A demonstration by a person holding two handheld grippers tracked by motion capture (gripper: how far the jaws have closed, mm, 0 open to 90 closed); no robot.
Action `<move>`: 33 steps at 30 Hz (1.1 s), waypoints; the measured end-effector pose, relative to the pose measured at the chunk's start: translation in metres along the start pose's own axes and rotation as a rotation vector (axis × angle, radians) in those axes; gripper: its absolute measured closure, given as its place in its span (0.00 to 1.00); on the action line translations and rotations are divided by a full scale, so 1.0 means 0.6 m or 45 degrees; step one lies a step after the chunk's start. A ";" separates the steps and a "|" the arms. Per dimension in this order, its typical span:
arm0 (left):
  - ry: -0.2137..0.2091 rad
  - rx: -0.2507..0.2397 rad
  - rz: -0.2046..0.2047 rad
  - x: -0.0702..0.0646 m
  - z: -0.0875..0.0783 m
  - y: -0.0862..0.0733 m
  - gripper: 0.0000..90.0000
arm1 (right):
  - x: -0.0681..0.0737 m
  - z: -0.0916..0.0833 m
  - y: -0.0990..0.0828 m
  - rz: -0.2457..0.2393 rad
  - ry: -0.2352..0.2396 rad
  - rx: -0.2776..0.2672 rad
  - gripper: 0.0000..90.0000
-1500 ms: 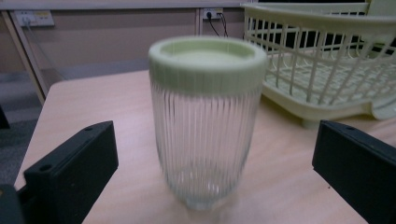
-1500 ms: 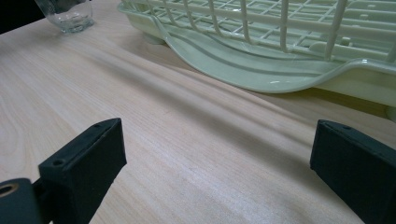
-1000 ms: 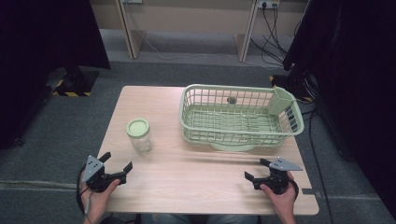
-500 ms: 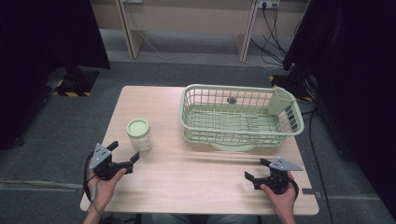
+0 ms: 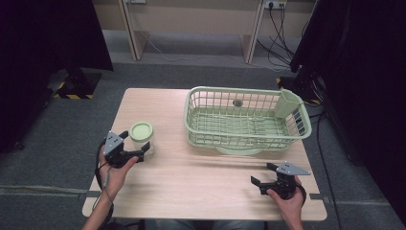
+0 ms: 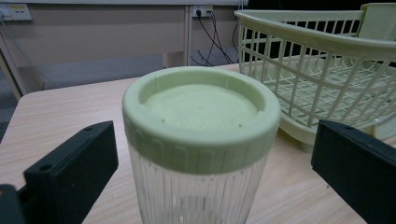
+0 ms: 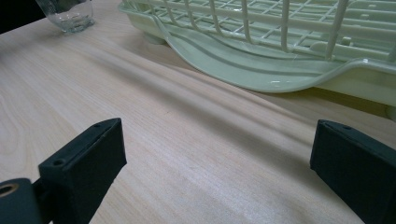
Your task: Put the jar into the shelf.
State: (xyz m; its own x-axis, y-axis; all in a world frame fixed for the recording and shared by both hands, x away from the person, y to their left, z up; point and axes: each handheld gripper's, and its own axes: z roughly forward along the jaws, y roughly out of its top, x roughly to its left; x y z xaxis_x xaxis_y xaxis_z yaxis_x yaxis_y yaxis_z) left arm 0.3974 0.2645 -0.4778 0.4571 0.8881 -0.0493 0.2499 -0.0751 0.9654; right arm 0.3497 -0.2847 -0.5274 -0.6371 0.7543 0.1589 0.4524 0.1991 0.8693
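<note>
Now left tool [image 5: 132, 145] wide around jar [image 5: 141, 137], untouching.

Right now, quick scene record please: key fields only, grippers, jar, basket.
surface: wooden table
jar: clear ribbed jar, upright, pale green lid on
left gripper: open, jaws either side of the jar, not visibly touching it
right gripper: open, holds nothing, low over the table near its front edge
basket: green basket to the right of the jar, on a drip tray
basket extras: cutlery cup at its far right corner
</note>
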 end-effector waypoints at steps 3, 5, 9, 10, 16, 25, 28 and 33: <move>0.017 0.002 0.003 0.005 0.012 0.006 0.00 | 0.000 0.000 0.000 0.002 0.001 0.001 0.04; 0.021 0.004 -0.003 0.007 0.019 0.009 0.01 | 0.000 0.000 0.000 0.001 0.001 0.001 0.04; 0.014 0.017 0.020 0.007 0.031 0.015 0.04 | -0.001 0.000 0.000 0.002 0.002 0.002 0.04; 0.008 0.019 0.020 0.007 0.034 0.016 0.05 | 0.000 0.000 0.000 0.002 0.002 0.003 0.04; 0.018 0.039 0.034 0.008 0.042 0.017 0.12 | -0.001 0.000 0.000 0.003 0.003 0.001 0.04; 0.032 0.066 0.032 0.005 0.040 0.022 0.12 | -0.001 0.000 0.000 0.005 0.004 0.002 0.04; 0.020 0.058 0.030 0.001 0.036 0.028 0.12 | -0.001 0.000 0.000 0.008 0.005 0.002 0.04; -0.005 0.031 0.035 -0.008 0.027 0.049 0.12 | -0.001 0.000 0.000 0.006 0.005 0.003 0.04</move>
State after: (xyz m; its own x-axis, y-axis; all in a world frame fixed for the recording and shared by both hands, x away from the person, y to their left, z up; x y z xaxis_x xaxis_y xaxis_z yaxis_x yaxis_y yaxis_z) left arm 0.4165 0.2509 -0.4531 0.4675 0.8837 -0.0237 0.2576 -0.1105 0.9599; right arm 0.3503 -0.2852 -0.5274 -0.6371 0.7529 0.1648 0.4572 0.1971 0.8673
